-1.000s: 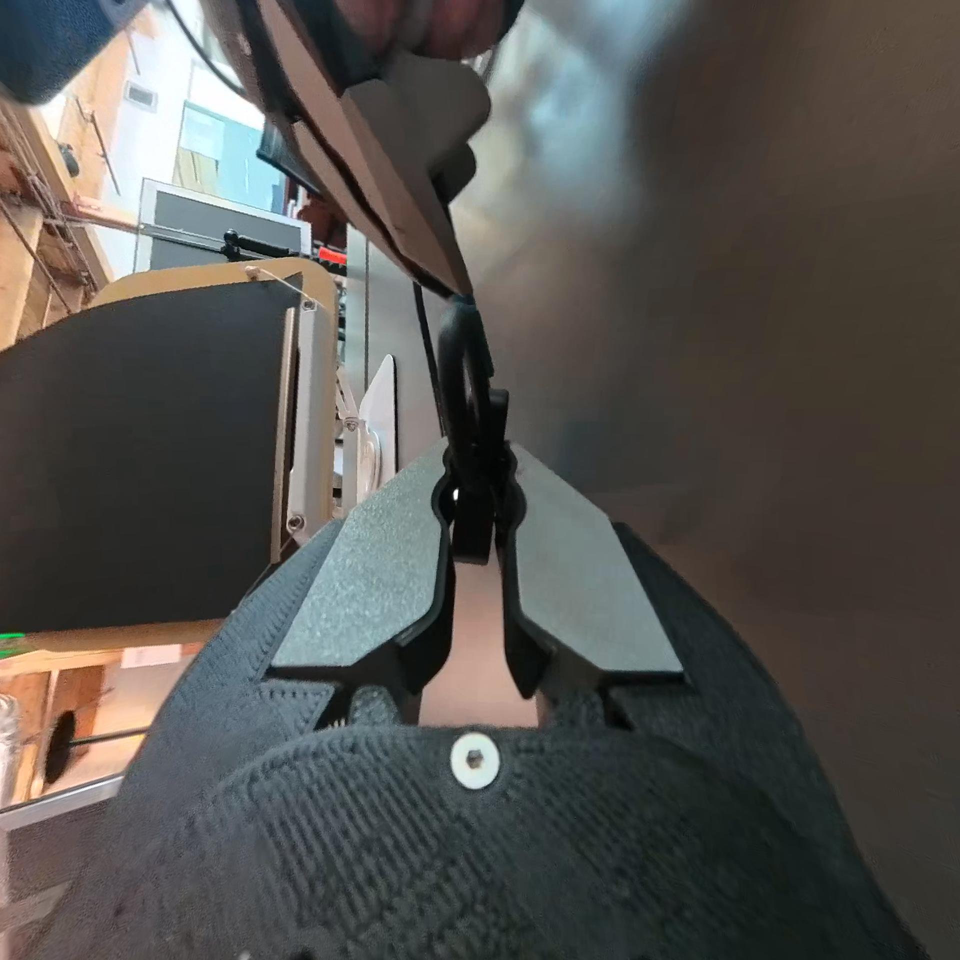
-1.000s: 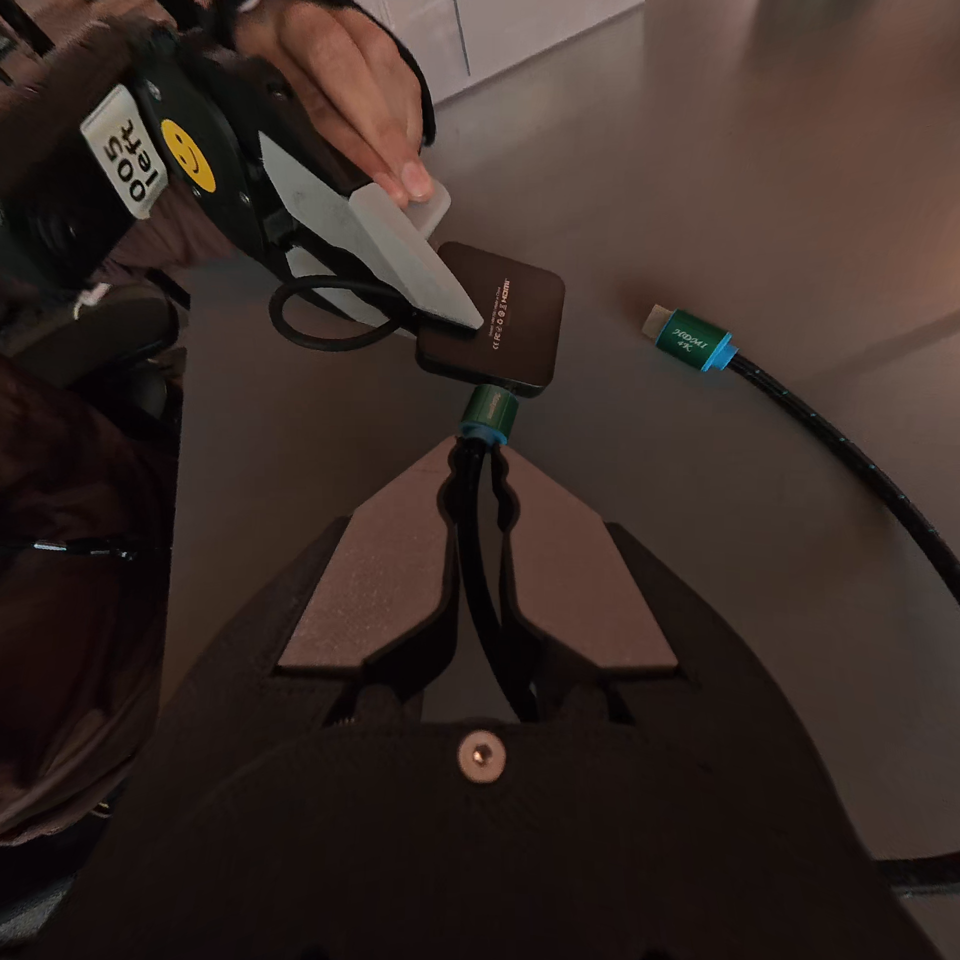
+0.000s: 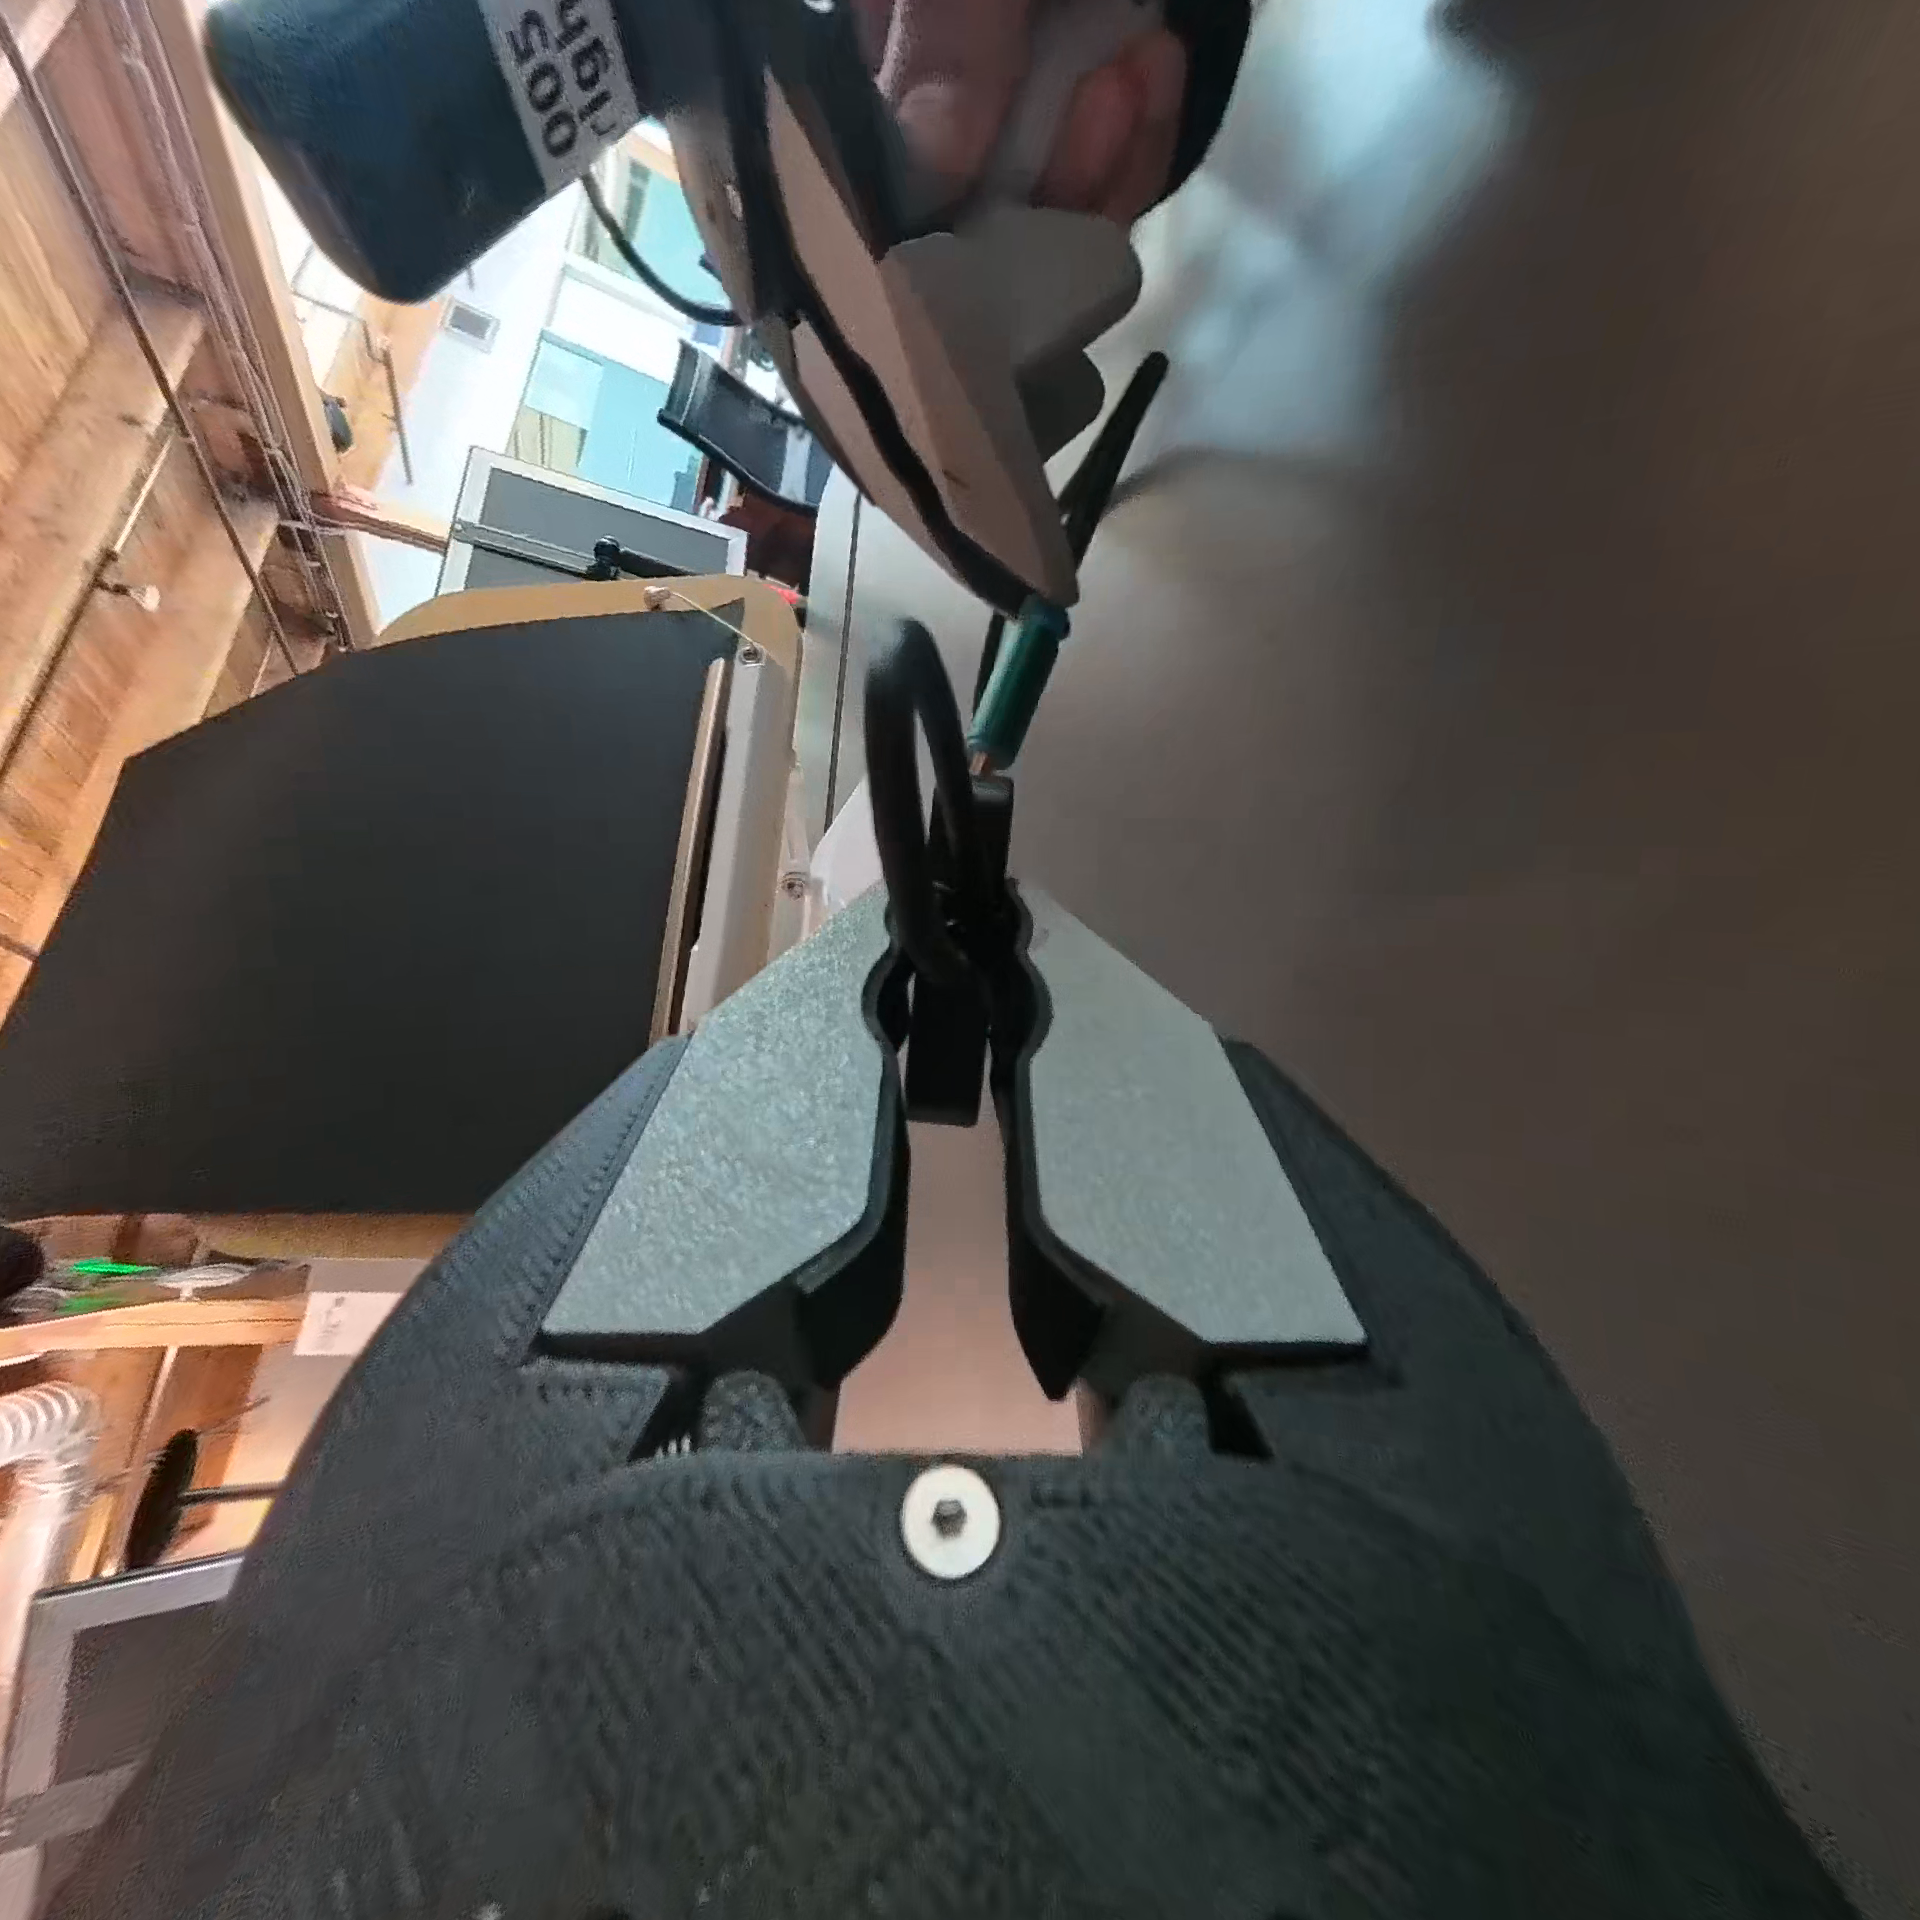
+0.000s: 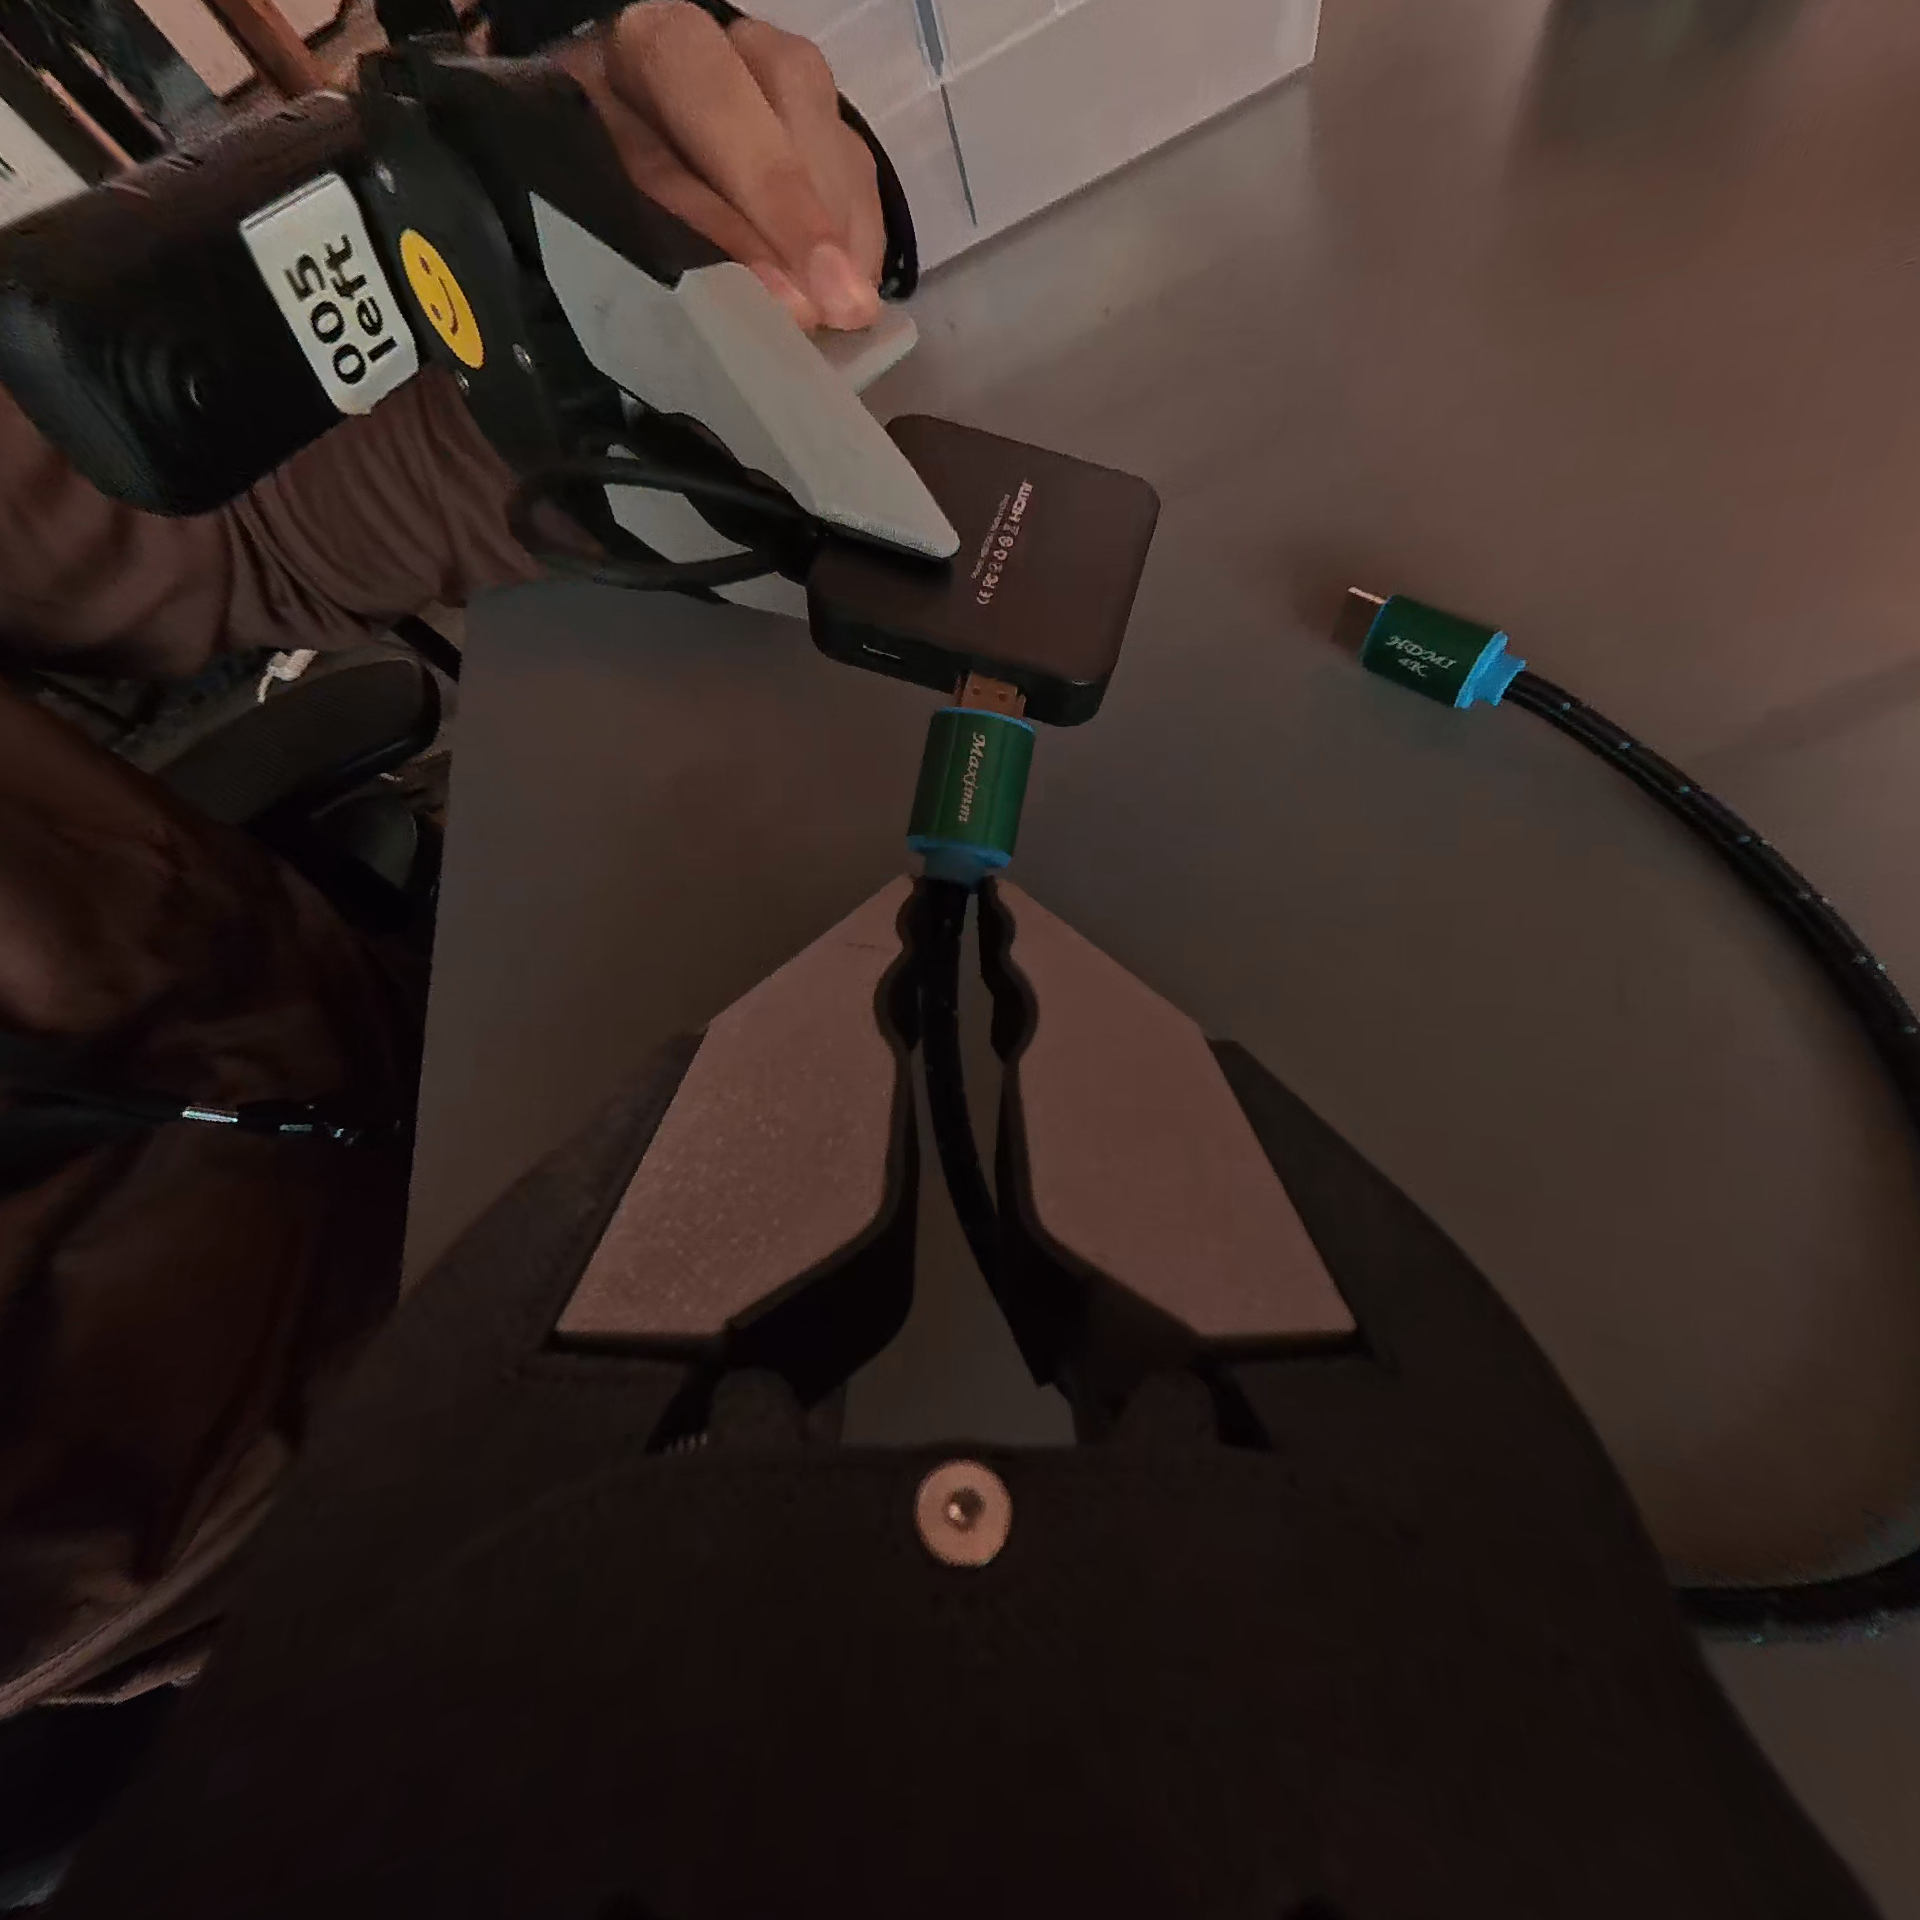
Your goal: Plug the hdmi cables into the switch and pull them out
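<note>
My left gripper (image 3: 956, 914) is shut on the black HDMI switch (image 3: 945, 1039), seen edge-on, and holds it above the table. In the right wrist view the switch (image 4: 1029, 582) is a flat dark square with the left gripper (image 4: 914, 530) clamped on its left end. My right gripper (image 4: 951, 894) is shut on a black braided cable just behind its green plug (image 4: 971, 779). The plug's gold tip shows at the mouth of the switch's port, partly drawn out. The plug also shows in the left wrist view (image 3: 1023, 675), under the right gripper (image 3: 1039, 582).
A second green HDMI plug (image 4: 1434, 649) lies loose on the grey table (image 4: 1455, 312), and its braided cable (image 4: 1714, 831) curves off to the right. The switch's own thin cable loops beside it (image 3: 899, 769). A white box (image 4: 1091, 83) stands at the back.
The green plug was seated fully in the switch; now it has drawn back and its gold tip is exposed. Both grippers keep their hold.
</note>
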Action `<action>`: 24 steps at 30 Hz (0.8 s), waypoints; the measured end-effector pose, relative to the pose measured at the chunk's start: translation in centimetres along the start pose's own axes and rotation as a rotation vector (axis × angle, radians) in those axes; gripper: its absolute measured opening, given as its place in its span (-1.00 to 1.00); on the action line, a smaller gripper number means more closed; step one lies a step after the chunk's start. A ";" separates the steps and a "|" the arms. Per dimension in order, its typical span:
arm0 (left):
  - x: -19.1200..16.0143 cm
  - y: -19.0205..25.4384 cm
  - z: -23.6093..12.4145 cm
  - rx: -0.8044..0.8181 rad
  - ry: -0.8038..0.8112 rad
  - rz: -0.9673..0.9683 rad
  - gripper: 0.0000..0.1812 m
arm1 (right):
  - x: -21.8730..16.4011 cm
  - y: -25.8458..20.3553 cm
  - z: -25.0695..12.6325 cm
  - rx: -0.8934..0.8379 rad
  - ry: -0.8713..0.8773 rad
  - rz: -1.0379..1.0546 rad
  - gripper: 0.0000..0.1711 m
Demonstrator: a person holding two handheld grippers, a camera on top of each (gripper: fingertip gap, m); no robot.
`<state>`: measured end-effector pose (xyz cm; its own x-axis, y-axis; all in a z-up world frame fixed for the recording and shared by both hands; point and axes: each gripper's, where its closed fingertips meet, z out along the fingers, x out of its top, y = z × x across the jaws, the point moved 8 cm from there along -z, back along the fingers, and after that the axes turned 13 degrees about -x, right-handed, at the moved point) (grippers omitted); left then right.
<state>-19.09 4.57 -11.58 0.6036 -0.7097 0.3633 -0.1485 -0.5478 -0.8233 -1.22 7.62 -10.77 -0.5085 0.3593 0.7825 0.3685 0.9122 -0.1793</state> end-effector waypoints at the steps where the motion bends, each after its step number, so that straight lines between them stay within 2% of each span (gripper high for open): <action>1: 0.0 0.1 0.0 -0.003 -0.012 0.016 -0.86 | 0.0 0.0 0.1 -0.007 -0.003 -0.006 -0.93; 6: 0.4 0.3 0.0 -0.009 -0.038 0.034 -0.86 | -0.1 -0.2 0.1 -0.015 -0.024 -0.028 -0.95; 14: 0.5 0.8 -0.7 -0.099 0.056 -0.060 -0.86 | 0.0 -0.5 0.0 0.105 0.010 -0.009 -0.94; 20: 0.3 0.4 -0.8 -0.101 0.093 -0.128 -0.86 | -0.2 -0.3 0.6 0.112 -0.004 0.008 -0.93; 24: 0.0 0.9 -0.5 -0.145 0.059 -0.118 -0.86 | -0.5 -0.3 1.5 0.080 -0.033 -0.003 -0.93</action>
<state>-19.59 3.88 -12.13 0.5775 -0.6593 0.4814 -0.1938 -0.6836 -0.7036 -2.23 7.49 -11.96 -0.5355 0.3615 0.7633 0.3039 0.9257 -0.2252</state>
